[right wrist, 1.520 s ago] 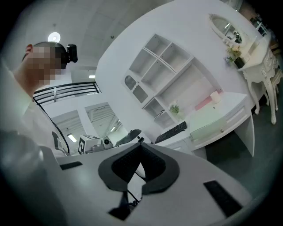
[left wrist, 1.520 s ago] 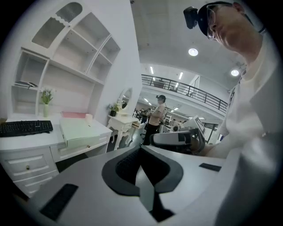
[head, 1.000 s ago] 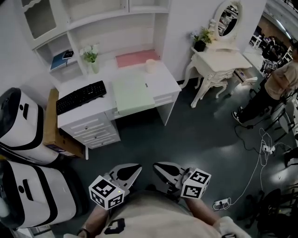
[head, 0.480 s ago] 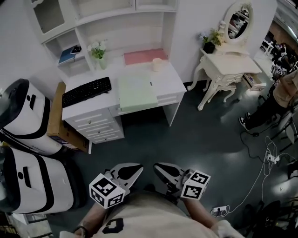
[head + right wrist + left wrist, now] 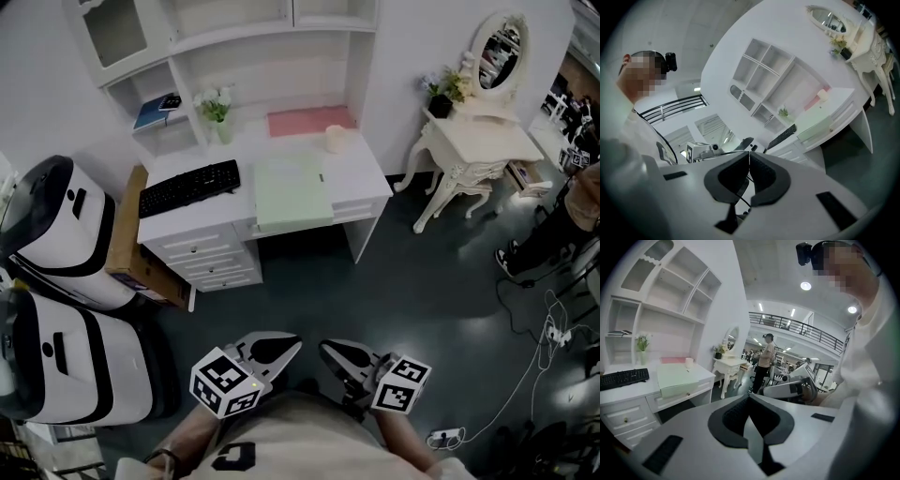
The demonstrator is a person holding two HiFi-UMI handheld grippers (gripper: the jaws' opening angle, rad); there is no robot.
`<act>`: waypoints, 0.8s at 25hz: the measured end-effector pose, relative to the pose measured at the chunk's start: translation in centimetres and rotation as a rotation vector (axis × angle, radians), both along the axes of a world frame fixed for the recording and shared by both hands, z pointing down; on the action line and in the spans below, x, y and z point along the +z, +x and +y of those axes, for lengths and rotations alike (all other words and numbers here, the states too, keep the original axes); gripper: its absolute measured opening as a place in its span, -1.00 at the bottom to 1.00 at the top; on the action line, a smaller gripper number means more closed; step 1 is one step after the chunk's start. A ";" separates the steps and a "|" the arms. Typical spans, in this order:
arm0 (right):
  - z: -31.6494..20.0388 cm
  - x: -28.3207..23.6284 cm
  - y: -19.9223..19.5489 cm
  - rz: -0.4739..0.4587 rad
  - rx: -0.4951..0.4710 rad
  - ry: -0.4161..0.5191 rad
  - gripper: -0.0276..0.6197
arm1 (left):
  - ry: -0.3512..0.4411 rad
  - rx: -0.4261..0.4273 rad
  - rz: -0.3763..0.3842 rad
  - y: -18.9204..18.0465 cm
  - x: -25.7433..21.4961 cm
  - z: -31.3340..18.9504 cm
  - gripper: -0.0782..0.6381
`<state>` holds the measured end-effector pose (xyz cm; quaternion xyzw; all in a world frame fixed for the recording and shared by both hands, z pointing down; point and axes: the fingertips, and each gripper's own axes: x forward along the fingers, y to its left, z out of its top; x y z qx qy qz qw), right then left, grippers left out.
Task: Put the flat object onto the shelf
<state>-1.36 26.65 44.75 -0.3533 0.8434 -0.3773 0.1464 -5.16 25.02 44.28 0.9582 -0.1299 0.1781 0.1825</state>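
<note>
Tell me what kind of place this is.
Probably a mock home study or bedroom set up inside a larger workspace: a white desk with shelves and a keyboard, a dressing table with an oval mirror, and loose cables across the dark floor.

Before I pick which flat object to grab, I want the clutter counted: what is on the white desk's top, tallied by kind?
Flat mats: 2, the pale green mat and the pink mat
Black keyboard: 1
Vase of flowers: 1
Small cream cup: 1
Total: 5
</note>
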 end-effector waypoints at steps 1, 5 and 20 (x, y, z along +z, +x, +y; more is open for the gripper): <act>-0.3 0.1 0.1 0.000 0.006 -0.006 -0.84 | -0.003 0.004 0.004 0.1 0.0 -0.3 -0.74; -1.7 0.4 0.2 0.007 0.022 -0.020 -0.84 | -0.010 0.022 0.014 0.1 0.5 -1.5 -0.74; -9.8 0.2 -2.5 0.078 0.051 -0.064 -0.84 | -0.035 0.005 0.091 -3.4 -0.1 -10.8 -0.74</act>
